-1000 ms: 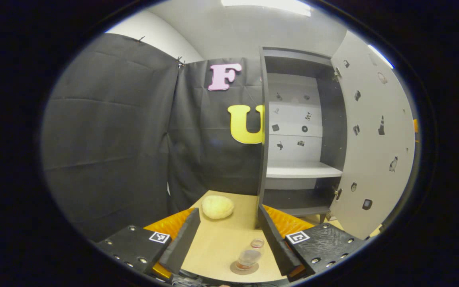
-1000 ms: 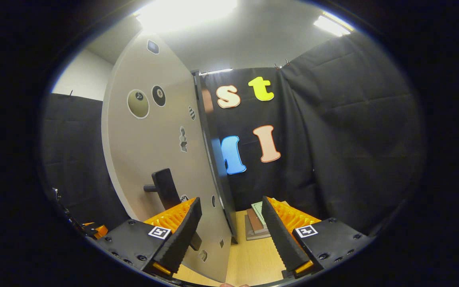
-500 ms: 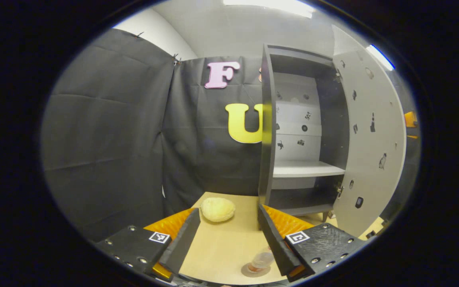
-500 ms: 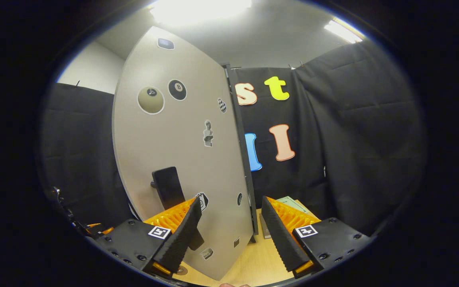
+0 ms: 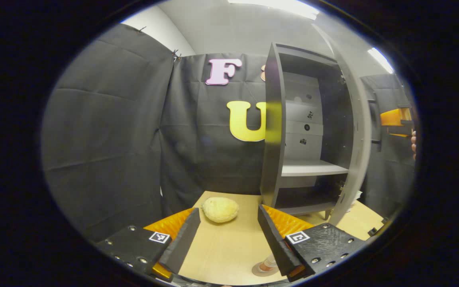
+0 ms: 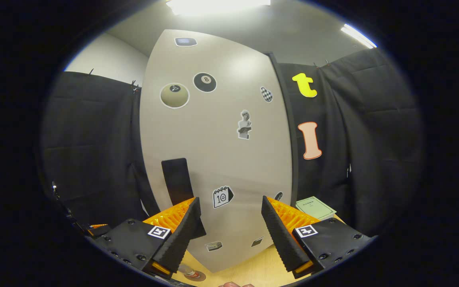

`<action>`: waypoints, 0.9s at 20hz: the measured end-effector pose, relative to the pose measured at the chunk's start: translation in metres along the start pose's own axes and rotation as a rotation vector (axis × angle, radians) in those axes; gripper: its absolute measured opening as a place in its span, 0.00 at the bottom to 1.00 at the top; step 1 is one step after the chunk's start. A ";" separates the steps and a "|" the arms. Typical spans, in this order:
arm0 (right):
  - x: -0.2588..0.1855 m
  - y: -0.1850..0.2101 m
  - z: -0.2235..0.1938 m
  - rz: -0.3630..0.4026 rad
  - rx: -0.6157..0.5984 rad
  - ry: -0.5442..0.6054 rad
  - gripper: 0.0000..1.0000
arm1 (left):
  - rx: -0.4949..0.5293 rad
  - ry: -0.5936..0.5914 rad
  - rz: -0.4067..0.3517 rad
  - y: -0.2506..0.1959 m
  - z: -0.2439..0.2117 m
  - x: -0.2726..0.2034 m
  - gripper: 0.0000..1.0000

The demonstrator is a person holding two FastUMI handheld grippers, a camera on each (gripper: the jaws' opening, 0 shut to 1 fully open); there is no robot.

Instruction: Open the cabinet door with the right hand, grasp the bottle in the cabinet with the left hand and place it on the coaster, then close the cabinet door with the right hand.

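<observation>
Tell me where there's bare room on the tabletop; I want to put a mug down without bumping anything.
The free patch is the table between the left gripper and the yellow lump. It is crowded by the bottle on its coaster, and at the cabinet foot, where the door stands ajar.

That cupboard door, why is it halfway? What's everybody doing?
A person is working with a tool in each hand. The cabinet door is partly swung toward the cabinet, with the right tool open just in front of it, gripping nothing. The bottle already stands on the coaster on the table, beside the open left tool. The shelves look bare, so shutting the door seems the only step left.
</observation>
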State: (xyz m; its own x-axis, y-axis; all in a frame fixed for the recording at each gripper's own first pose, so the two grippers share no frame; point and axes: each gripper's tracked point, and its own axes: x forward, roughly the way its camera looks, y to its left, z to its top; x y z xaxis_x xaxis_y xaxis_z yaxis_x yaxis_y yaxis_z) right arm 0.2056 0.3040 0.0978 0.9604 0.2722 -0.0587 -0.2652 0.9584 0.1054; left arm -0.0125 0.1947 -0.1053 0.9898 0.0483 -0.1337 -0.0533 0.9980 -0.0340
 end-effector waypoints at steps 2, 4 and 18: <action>0.010 0.013 -0.001 0.015 -0.003 0.002 0.98 | -0.001 0.004 -0.012 0.000 0.000 -0.006 0.92; 0.013 0.022 -0.002 0.020 -0.001 0.000 0.98 | 0.004 0.013 -0.020 0.001 -0.001 -0.011 0.90; -0.027 -0.082 -0.006 -0.120 -0.022 -0.035 0.98 | 0.108 -0.054 -0.123 -0.107 0.055 -0.016 0.89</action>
State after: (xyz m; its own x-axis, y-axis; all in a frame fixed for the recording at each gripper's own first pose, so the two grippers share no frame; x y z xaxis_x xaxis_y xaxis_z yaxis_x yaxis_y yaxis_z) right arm 0.2005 0.2182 0.0845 0.9876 0.1531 -0.0344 -0.1501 0.9856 0.0782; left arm -0.0150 0.0894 -0.0451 0.9939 -0.0748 -0.0812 0.0798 0.9950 0.0603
